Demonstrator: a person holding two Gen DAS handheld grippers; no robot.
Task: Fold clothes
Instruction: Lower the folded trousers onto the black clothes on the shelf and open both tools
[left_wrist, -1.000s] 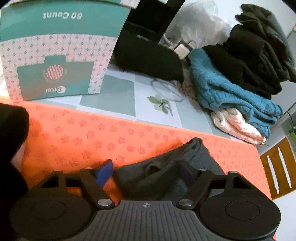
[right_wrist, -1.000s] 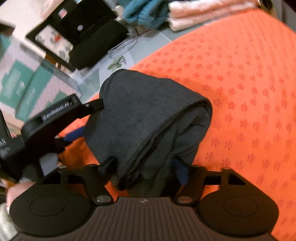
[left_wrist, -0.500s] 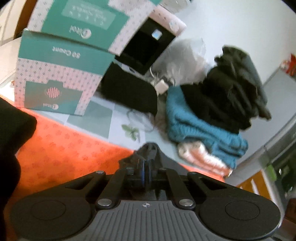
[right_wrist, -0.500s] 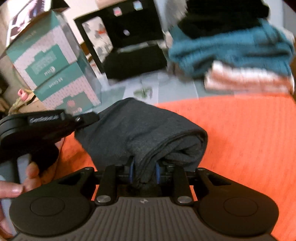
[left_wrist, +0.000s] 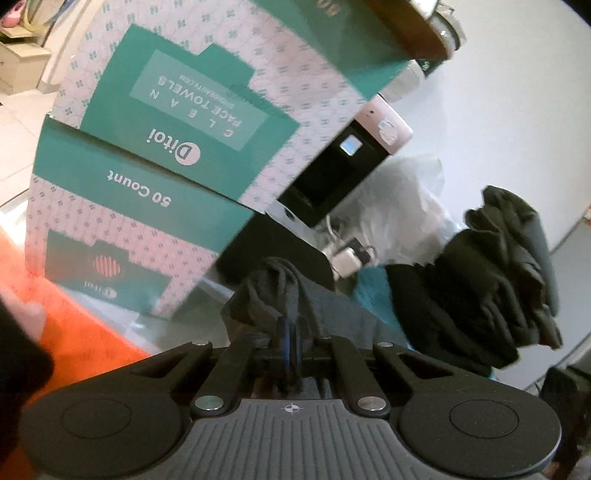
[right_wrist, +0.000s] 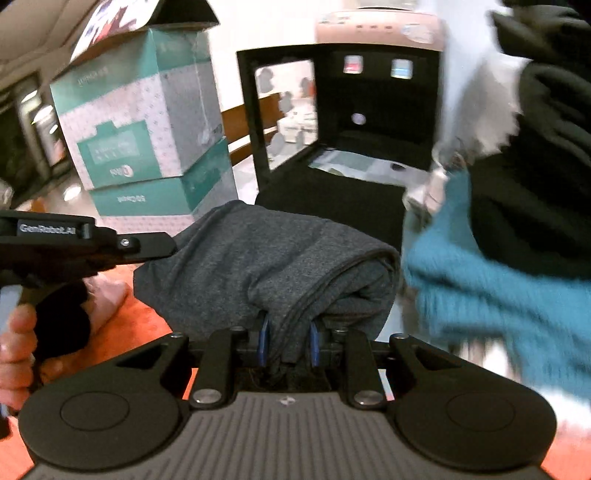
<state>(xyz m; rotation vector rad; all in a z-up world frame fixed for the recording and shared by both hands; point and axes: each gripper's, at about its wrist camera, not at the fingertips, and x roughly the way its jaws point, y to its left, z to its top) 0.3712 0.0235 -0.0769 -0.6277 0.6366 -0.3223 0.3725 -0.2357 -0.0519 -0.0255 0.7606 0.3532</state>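
A folded dark grey garment (right_wrist: 269, 266) hangs lifted above the orange mat (right_wrist: 144, 325). My right gripper (right_wrist: 287, 345) is shut on its near edge, cloth bunched between the blue pads. My left gripper (left_wrist: 290, 341) is shut on the garment's other end (left_wrist: 273, 291), and it shows from the side at the left of the right wrist view (right_wrist: 147, 245). A pile of folded clothes stands close ahead: black items (left_wrist: 491, 280) on a teal knit (right_wrist: 491, 291).
Two stacked teal and pink towel boxes (left_wrist: 155, 177) stand at the left. A black open box with a pink top (right_wrist: 354, 110) and a black pouch (right_wrist: 332, 199) sit behind. White plastic bag (left_wrist: 402, 218) beside the pile. Orange mat edge (left_wrist: 81, 332) below.
Both grippers closed on the grey garment and lifted it off the mat, carrying it forward toward the clothes pile. The views tilted up and the pile looks much nearer.
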